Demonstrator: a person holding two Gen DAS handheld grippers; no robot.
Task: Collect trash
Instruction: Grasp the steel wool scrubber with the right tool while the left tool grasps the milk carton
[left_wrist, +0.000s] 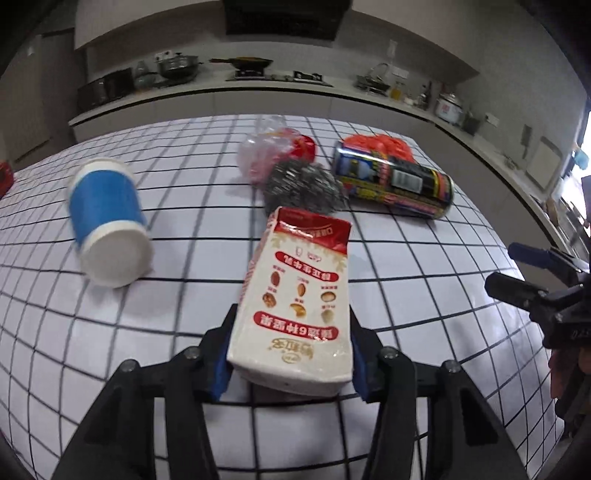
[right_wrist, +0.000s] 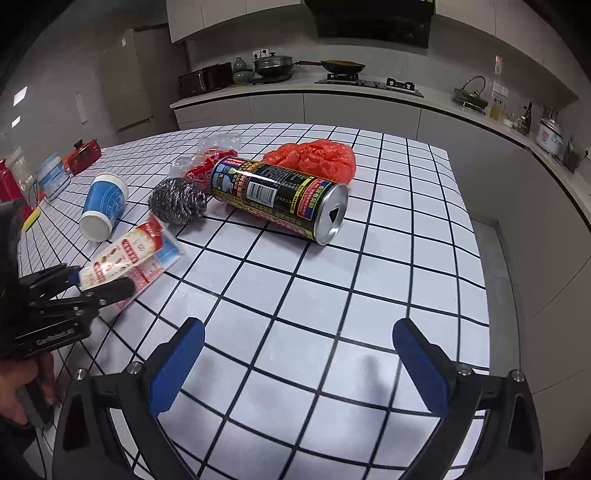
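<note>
My left gripper (left_wrist: 291, 354) is shut on a red and white milk carton (left_wrist: 295, 306) and holds it just above the checked table; the carton also shows in the right wrist view (right_wrist: 136, 254). A blue and white paper cup (left_wrist: 107, 221) lies on its side at the left. A steel wool ball (left_wrist: 303, 184), a clear wrapper with red inside (left_wrist: 273, 147), a black spray can (left_wrist: 395, 181) and an orange plastic bag (left_wrist: 376, 144) lie beyond the carton. My right gripper (right_wrist: 299, 354) is open and empty over the table, with the can (right_wrist: 280, 195) ahead of it.
The table edge (right_wrist: 465, 221) runs along the right, with floor below. A red box (right_wrist: 83, 155), a small tub (right_wrist: 51, 173) and a sponge (right_wrist: 31, 218) sit at the table's far left. Kitchen counters line the back wall.
</note>
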